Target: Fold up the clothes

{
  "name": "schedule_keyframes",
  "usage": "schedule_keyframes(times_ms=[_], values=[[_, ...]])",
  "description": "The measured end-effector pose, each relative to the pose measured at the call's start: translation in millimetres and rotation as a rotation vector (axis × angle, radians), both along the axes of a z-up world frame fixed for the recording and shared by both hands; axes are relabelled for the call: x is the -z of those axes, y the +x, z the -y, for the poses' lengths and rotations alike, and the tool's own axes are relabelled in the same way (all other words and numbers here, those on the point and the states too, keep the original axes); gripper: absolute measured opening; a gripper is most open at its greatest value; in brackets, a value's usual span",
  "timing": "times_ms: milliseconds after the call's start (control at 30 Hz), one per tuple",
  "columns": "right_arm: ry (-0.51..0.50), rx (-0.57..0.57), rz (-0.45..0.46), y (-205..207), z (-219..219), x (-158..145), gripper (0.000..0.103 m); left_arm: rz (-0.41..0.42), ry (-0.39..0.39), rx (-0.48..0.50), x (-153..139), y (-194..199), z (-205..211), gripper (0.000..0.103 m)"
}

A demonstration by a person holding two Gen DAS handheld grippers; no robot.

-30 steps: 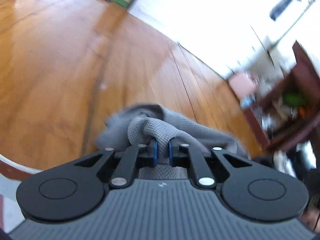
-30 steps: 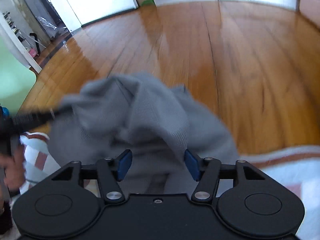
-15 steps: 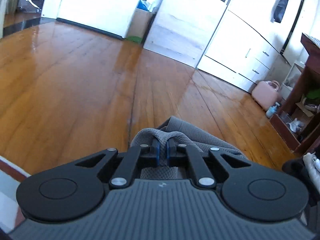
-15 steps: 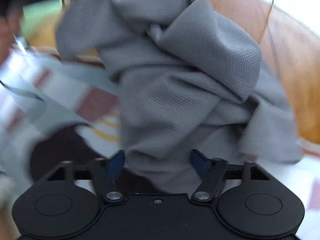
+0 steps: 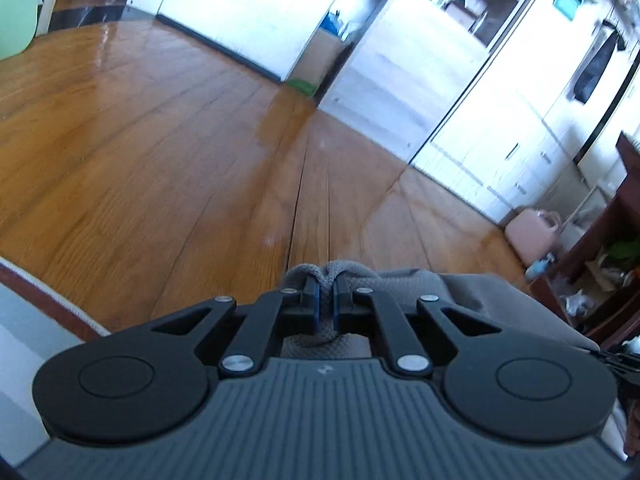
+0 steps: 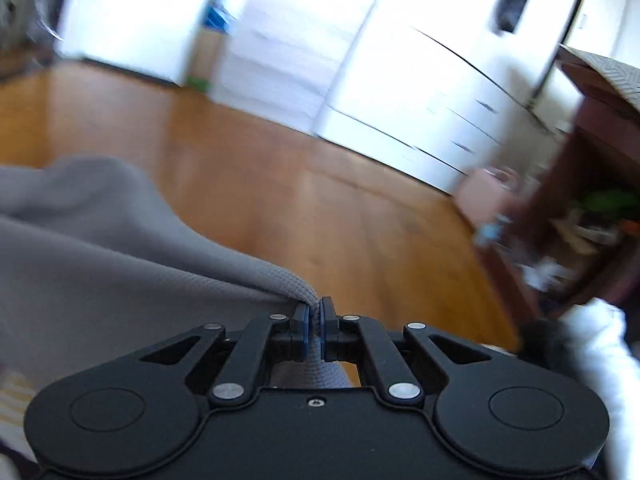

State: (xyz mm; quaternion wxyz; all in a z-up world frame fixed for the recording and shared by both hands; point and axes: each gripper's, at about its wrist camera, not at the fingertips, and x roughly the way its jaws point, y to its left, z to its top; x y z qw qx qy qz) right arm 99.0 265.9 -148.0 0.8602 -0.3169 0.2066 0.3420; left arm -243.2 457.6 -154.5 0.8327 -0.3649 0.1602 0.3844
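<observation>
A second ago my right gripper [image 6: 314, 326] gaped around the bunched grey knit garment [image 6: 120, 272]; now it pinches an edge, and my left gripper [image 5: 325, 300] still clamps another bunch; the cloth stretches between them above the wooden floor [image 5: 160, 168]; the thin right-hand bite could slip if I pull harder.

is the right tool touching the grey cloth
Touching. In the right wrist view the right tool is shut on a fold of the grey cloth, with fabric pinched between its blue pads and no gap showing.
</observation>
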Motion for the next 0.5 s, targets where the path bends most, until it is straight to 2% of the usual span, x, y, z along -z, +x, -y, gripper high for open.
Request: schedule_keyframes(times_ms=[33, 100, 167, 200, 333, 433, 500], values=[[-0.029, 0.034, 0.011, 6.7, -2.3, 7.3, 0.006, -0.014, -0.007, -0.002, 2.1, 0.5, 0.1, 0.005], [-0.061, 0.074, -0.002, 14.0, -2.2, 19.9, 0.028, -0.043, -0.02, -0.005, 6.3, 1.5, 0.2, 0.005], [-0.07, 0.09, -0.044, 16.1, 1.8, 30.7, 0.045, -0.045, -0.032, -0.024, 7.9, -2.8, -0.5, 0.005], [-0.073, 0.093, -0.066, 16.6, 3.9, 35.9, 0.046, -0.036, -0.037, -0.039, 7.8, -6.7, -1.1, 0.005], [-0.021, -0.088, -0.181, -10.2, 12.0, 42.4, 0.047, -0.001, -0.056, -0.101, 7.3, -22.7, -3.4, 0.005], [0.015, -0.224, -0.265, -30.2, 17.9, 47.8, 0.057, 0.025, -0.071, -0.146, 6.8, -34.7, -5.1, 0.005], [-0.038, -0.284, -0.277, -41.3, 13.9, 61.6, 0.059, 0.043, -0.081, -0.177, 6.6, -42.7, -6.2, 0.005]])
